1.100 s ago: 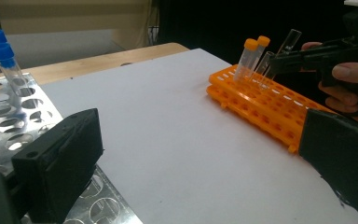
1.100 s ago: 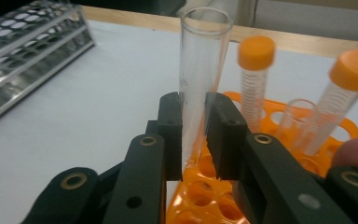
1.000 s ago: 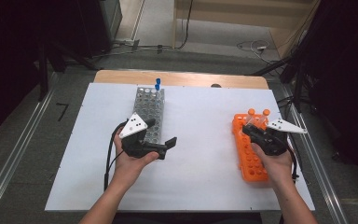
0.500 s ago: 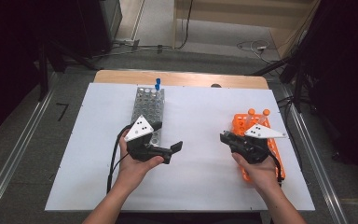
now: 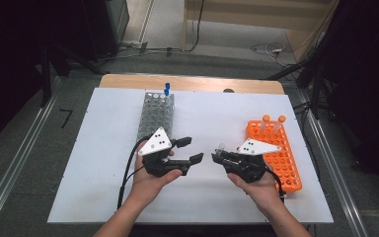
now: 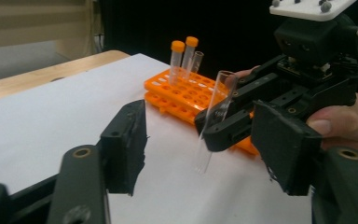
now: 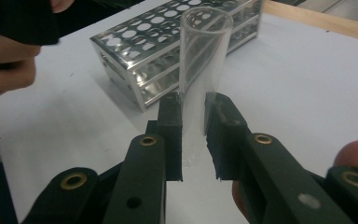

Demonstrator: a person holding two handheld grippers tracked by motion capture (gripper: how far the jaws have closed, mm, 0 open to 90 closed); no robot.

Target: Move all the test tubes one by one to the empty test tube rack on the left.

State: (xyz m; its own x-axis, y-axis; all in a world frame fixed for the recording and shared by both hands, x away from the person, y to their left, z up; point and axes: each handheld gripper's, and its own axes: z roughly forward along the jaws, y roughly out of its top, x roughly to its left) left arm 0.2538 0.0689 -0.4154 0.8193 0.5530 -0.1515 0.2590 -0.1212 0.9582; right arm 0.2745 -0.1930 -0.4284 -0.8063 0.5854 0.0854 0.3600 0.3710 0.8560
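**Clear tube mid-handover between the two hands**

Clear plastic, uncapped: the test tube (image 7: 200, 70) is pinched near its lower half by the right hand-held gripper (image 7: 193, 135), jaws pressed onto it from both sides, tube roughly upright with its open mouth up. In the high view the tube (image 5: 220, 147) hangs above the bare white tabletop (image 5: 103, 197), between the steel rack (image 5: 155, 112) and the orange rack (image 5: 281, 163), touching neither.

The left hand-held gripper (image 5: 190, 149) faces it from just beside. Its jaws have just been closing and now stand partly spread; from the left gripper view the tube (image 6: 214, 119) sits beyond the pads, not between them, so nothing is gripped on that side.

Orange rack carries two orange-capped tubes (image 6: 182, 58) and one open one at its far end. Steel rack has a single blue-capped tube (image 5: 167, 89) at its far end.

Step in hand, as I read it: passing the tube from right to left, bound for the steel rack. Next move calls for the left jaws to straddle the tube's free upper part, clear of the right jaws, and clamp before the right lets go. Risk: a slick thin wall slipping or tilting during the swap.
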